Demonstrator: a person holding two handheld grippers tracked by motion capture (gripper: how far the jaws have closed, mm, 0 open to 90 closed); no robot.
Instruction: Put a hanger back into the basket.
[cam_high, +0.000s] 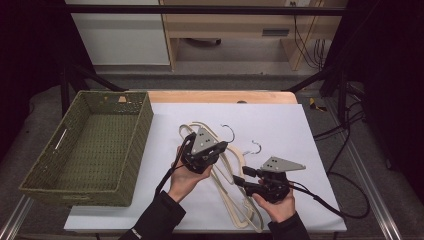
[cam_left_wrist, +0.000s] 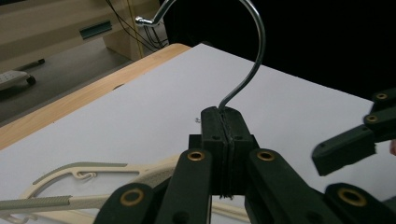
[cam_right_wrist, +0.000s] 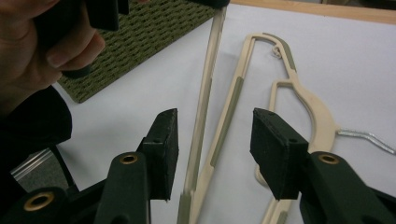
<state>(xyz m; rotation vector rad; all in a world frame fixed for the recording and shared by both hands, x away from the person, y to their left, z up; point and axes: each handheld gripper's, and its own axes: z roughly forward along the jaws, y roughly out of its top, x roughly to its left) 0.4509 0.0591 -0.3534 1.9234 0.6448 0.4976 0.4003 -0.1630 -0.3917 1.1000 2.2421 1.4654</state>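
Cream plastic hangers (cam_high: 235, 200) with metal hooks lie overlapped on the white sheet (cam_high: 280, 125). My left gripper (cam_left_wrist: 225, 135) is shut on the base of one hanger's metal hook (cam_left_wrist: 254, 56), and that hanger's cream body (cam_left_wrist: 79, 179) trails below it. In the high view the left gripper (cam_high: 220, 148) sits mid-sheet with the hook (cam_high: 229, 131) rising beside it. My right gripper (cam_right_wrist: 217, 140) stands open. A thin hanger arm (cam_right_wrist: 201, 116) runs between its pads (cam_right_wrist: 166, 140) without touching them. The right gripper (cam_high: 241, 177) is just right of the left one.
A green woven basket (cam_high: 90, 145) stands at the left of the table, its wall (cam_right_wrist: 154, 42) close to the left hand (cam_right_wrist: 32, 51). Another hanger (cam_right_wrist: 303, 98) lies flat on the sheet. Black cables trail off the right side (cam_high: 345, 200).
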